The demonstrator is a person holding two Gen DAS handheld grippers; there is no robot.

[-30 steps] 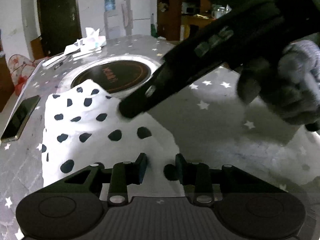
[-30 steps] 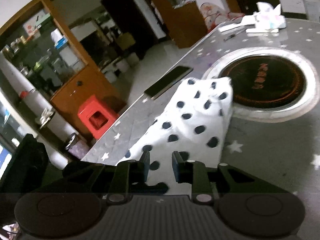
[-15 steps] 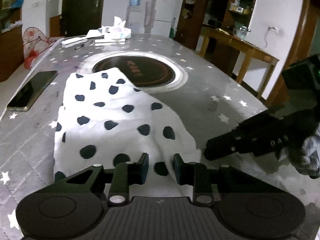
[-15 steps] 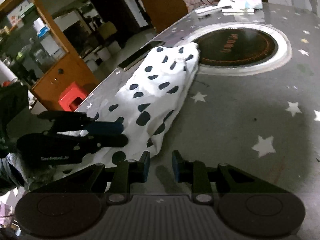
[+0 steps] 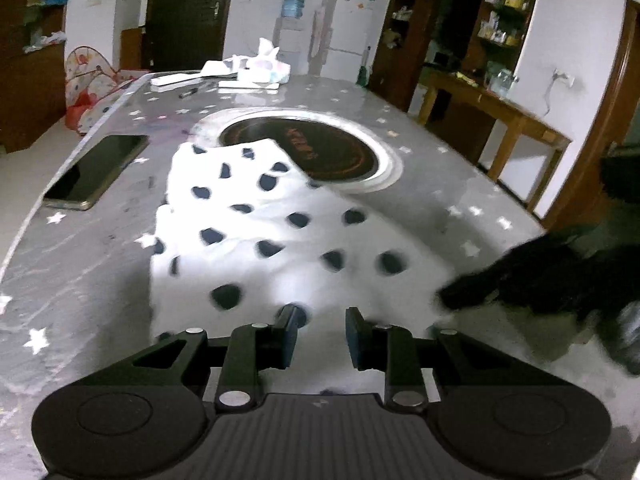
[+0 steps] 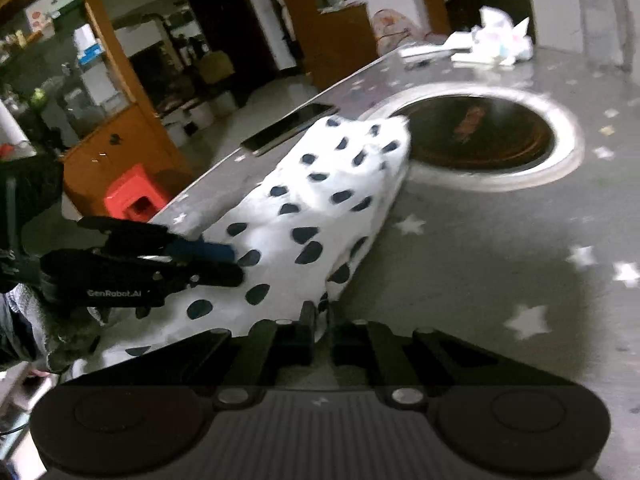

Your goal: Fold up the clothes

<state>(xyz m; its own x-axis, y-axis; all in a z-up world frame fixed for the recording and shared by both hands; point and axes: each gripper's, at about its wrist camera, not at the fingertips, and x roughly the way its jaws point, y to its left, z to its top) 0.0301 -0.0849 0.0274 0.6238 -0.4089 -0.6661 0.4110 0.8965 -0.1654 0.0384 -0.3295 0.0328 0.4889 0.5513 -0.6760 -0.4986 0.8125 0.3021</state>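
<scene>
The right gripper, parted a second ago, now clenches the polka-dot garment's near corner. The garment lies on the star-patterned surface, long axis toward twelve o'clock, white with dark spots. The left gripper's fingers stand released over its hem.

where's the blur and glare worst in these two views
Left wrist view: the polka-dot cloth is blown out white near the camera, and the right hand-held gripper is smeared by motion. Right wrist view: the far tissue pack and the table's stars are soft.
</scene>
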